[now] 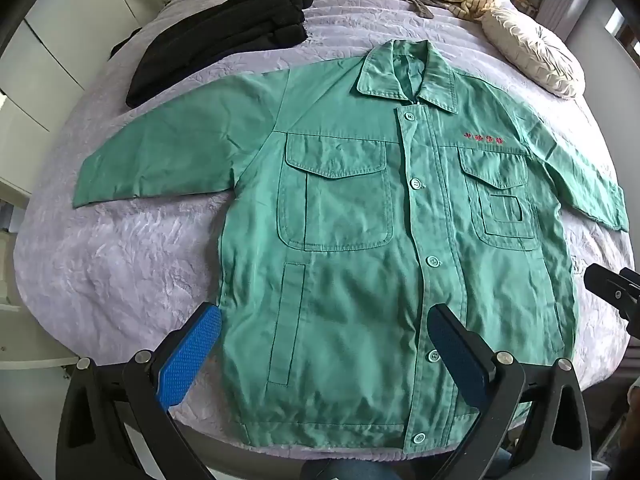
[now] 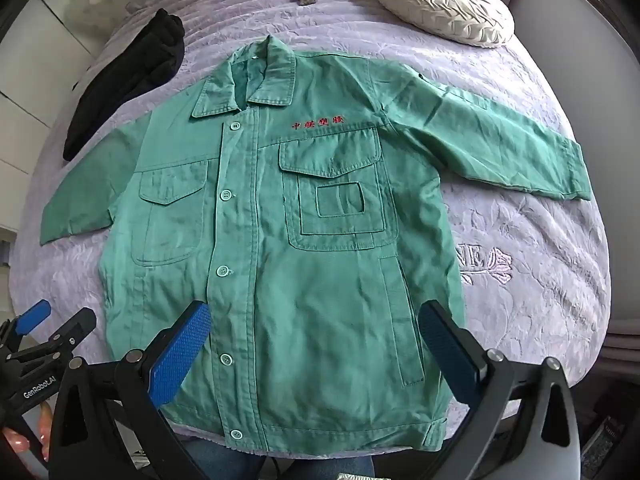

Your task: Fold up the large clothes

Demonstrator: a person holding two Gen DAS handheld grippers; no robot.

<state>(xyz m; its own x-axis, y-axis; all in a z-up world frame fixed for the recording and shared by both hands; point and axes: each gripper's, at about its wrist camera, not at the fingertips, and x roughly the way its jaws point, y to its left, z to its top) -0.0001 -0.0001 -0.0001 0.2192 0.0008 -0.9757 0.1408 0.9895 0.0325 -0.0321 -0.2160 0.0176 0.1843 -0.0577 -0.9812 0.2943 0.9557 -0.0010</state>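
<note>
Flanking jacket (image 1: 352, 264): blk clothes (image 1: 224, 28), cushion (image 1: 536, 56).

The green jacket (image 2: 280, 248) carries a short line of red embroidered characters (image 2: 318, 121) on its chest, just above the flap of the pocket with the small window patch; they look like four Chinese characters, too small to read with certainty. In the right wrist view the lilac bedspread (image 2: 520, 216) shows embroidered capital letters ending in "NE" (image 2: 474, 259) beside a stitched flower, the rest hidden under the jacket's side. The black body of the left gripper (image 2: 52, 322) bears the white label "GenRobot.AI" (image 2: 38, 388).
</note>
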